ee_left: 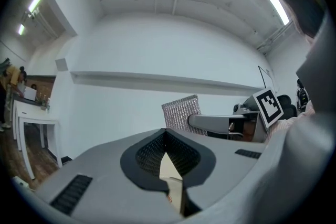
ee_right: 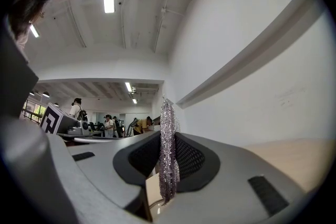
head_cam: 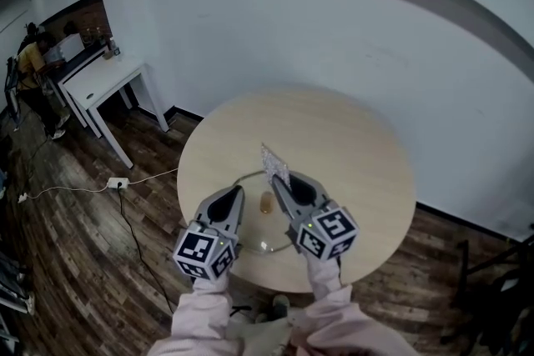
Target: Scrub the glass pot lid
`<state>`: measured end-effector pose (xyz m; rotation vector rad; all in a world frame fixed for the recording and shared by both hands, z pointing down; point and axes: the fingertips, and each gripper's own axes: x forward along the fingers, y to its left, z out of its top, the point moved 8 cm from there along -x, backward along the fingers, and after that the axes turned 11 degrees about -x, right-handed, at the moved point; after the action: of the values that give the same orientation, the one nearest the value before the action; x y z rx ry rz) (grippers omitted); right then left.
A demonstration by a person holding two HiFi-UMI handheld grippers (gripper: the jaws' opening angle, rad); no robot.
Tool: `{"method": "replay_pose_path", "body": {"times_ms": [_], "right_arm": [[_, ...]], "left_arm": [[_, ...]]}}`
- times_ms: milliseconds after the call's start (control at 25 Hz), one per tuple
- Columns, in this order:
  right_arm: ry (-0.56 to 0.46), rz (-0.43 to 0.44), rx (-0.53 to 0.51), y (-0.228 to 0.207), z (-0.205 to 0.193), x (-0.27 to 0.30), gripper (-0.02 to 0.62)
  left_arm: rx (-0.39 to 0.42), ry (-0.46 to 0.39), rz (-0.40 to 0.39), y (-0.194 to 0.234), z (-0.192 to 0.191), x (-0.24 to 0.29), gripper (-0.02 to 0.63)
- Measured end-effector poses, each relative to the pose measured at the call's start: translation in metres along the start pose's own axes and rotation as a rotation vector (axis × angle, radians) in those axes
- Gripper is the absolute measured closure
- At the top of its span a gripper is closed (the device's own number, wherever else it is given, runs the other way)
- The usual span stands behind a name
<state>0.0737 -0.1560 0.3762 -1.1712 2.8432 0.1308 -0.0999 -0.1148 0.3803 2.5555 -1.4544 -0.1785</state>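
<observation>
Right, the right gripper (head_cam: 280, 178) is clamped on the silver metal-mesh scrub pad (head_cam: 274, 163), which stands edge-up past the jaw tips. The left gripper (head_cam: 233, 192) has its jaws together at the tips, and we see nothing between them. The clear round glass pot lid (head_cam: 269, 243) lies flat on the round pale-wood worktop (head_cam: 359, 154), below and between both grippers, with its amber knob (head_cam: 266, 202) between them. We judge the pad-holding gripper must tip down and inward, since the glass lies under it and to its left.
</observation>
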Motion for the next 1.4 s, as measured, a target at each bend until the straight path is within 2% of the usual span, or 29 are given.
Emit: {"method": "replay_pose_path", "body": {"times_ms": [320,720,1400], "right_arm": [[0.040,0.030,0.003,-0.034,-0.005,0.014,0.520],[0.088,0.064,0.001,-0.041,-0.021,0.030,0.520],[0.255,0.050,-0.046,-0.059,-0.066,0.074,0.520]], "left_arm": [[-0.038,0.023,0.016,0.001,-0.009,0.036,0.612],[-0.083,0.061,0.055,0.007,-0.027,0.050,0.612],[-0.219,0.189,0.052,0.057,-0.062,0.067,0.612]]}}
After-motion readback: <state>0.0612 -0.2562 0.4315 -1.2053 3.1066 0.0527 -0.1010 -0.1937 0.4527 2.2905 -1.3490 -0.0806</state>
